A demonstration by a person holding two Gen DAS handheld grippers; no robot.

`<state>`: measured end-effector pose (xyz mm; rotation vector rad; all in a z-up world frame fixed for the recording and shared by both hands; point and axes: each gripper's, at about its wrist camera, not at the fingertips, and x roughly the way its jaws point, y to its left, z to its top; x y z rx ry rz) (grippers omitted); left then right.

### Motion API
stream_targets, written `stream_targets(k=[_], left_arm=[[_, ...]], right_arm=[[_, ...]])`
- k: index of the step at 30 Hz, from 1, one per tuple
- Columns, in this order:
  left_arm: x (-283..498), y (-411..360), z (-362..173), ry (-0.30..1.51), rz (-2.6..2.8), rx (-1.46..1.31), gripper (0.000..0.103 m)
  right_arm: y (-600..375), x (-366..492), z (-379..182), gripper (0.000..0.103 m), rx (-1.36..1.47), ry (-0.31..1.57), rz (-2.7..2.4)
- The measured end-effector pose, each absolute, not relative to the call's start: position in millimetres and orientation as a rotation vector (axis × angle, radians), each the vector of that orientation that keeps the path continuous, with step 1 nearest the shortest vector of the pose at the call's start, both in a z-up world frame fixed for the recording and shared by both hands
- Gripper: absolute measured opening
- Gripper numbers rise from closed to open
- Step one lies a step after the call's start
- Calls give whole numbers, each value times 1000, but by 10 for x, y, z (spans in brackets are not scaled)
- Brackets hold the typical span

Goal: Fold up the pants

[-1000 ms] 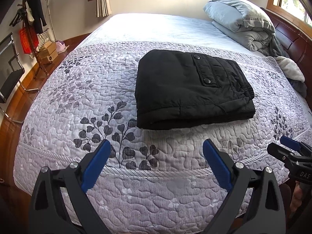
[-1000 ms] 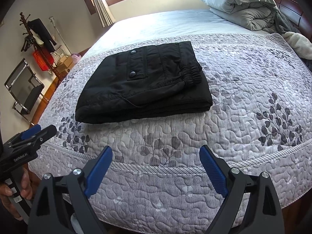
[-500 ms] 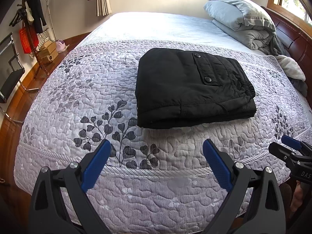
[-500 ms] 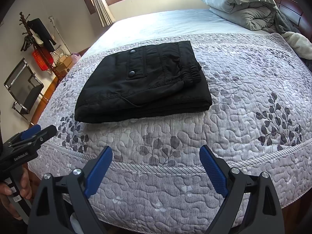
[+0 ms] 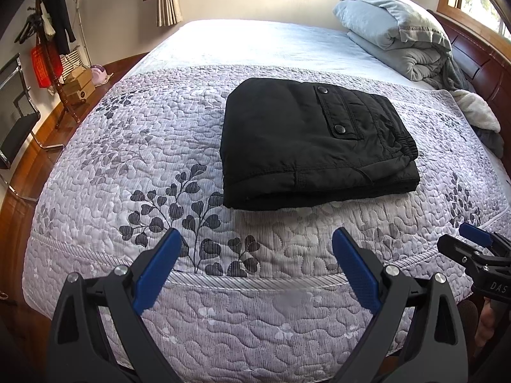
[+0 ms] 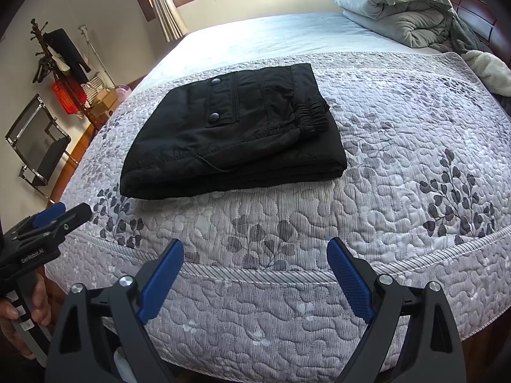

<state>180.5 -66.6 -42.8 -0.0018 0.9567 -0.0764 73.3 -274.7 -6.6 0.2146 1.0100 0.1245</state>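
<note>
Nothing moved, pants (image 5: 314,142) folded, jaws apart

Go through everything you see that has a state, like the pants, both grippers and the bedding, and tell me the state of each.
black pants: folded into a compact stack, lying flat on the quilt, untouched
left gripper: open, holding nothing, short of the pants
right gripper: open, holding nothing, short of the pants
quilt: spread flat over the bed
grey duvet: folded in a pile by the headboard
</note>
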Motion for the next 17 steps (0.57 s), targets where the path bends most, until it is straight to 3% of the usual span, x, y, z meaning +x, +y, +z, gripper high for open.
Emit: stream_targets(k=[17], left_arm=[[1836,-678,-471,986,-82,6,95]], right_arm=[[-2770,745,-97,92,220,1017,120]])
